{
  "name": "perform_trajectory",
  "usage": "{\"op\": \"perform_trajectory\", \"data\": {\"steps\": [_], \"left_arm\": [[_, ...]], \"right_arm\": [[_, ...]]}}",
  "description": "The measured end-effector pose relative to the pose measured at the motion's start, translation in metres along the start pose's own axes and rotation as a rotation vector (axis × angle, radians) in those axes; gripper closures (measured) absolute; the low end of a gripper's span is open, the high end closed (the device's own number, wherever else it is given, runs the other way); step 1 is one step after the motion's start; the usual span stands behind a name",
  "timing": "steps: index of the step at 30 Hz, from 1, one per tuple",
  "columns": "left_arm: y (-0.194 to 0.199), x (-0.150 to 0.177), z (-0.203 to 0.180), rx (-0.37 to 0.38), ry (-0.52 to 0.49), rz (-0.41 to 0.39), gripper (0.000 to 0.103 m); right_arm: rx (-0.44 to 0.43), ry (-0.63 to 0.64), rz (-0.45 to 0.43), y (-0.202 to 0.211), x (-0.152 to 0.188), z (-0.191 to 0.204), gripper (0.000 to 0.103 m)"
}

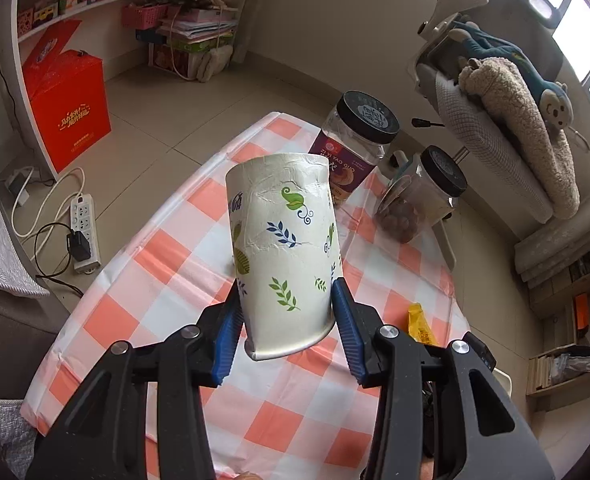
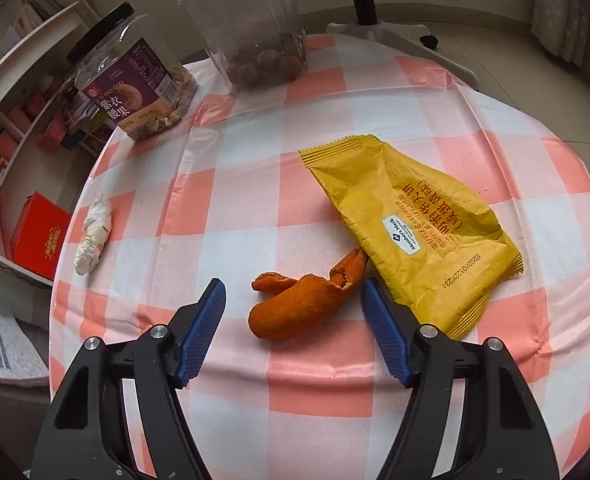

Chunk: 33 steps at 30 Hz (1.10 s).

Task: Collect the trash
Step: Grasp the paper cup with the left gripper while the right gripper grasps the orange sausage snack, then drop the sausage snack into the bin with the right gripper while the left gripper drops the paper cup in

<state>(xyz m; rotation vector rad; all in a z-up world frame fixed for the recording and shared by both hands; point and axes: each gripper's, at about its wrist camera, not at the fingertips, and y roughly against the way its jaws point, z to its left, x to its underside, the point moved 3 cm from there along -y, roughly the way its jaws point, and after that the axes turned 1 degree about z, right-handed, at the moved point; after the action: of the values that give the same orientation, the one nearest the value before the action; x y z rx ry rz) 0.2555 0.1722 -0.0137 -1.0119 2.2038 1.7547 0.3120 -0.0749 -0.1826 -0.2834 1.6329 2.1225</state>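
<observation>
**Cup in hand, peel next**

Now my left gripper [image 1: 287, 322] clamps the light, creased paper cup [image 1: 283, 248] near its rim, lifted over the table [image 1: 107, 320]. My right gripper [image 2: 293, 322], half open, straddles the stiff, curled orange peel [image 2: 295, 306]; I'd pinch its thick middle, beside the yellow wrapper [image 2: 411, 228].

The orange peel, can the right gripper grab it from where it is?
Probably yes. The orange peel lies flat on the table between the open fingers of the right gripper, with nothing on top. The yellow wrapper touches its far tip and might get nudged.
</observation>
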Motion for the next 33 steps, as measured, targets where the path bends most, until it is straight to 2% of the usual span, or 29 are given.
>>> {"op": "perform_trajectory", "data": {"steps": [1, 2, 5, 14, 17, 19, 22, 28, 33], "left_arm": [[0.003, -0.001, 0.002, -0.013, -0.006, -0.016, 0.059], [0.007, -0.002, 0.003, -0.031, -0.015, -0.034, 0.059], [0.015, -0.004, 0.009, -0.053, -0.019, -0.070, 0.059], [0.012, -0.005, 0.023, -0.029, -0.008, -0.034, 0.059], [-0.006, -0.008, 0.035, -0.061, 0.022, 0.002, 0.059], [-0.025, -0.011, 0.042, -0.053, 0.048, 0.048, 0.059], [-0.053, -0.015, 0.041, -0.072, 0.035, 0.096, 0.058], [-0.073, -0.013, 0.029, 0.047, 0.107, 0.171, 0.059], [-0.056, 0.002, -0.020, 0.117, 0.041, 0.144, 0.059]], "right_arm": [[-0.011, 0.014, 0.002, -0.001, -0.001, 0.001, 0.060], [-0.029, 0.025, 0.013, -0.004, -0.002, 0.004, 0.077], [-0.057, 0.053, 0.021, -0.001, -0.001, 0.010, 0.088], [-0.111, 0.168, -0.051, 0.059, 0.002, 0.027, 0.089], [-0.127, 0.206, -0.083, 0.090, -0.002, 0.023, 0.089], [-0.138, 0.225, -0.103, 0.110, -0.006, 0.018, 0.089], [-0.157, 0.234, -0.134, 0.135, -0.011, 0.004, 0.089], [-0.189, 0.173, -0.204, 0.163, -0.018, -0.036, 0.089], [-0.178, 0.131, -0.245, 0.174, -0.028, -0.057, 0.089]]}}
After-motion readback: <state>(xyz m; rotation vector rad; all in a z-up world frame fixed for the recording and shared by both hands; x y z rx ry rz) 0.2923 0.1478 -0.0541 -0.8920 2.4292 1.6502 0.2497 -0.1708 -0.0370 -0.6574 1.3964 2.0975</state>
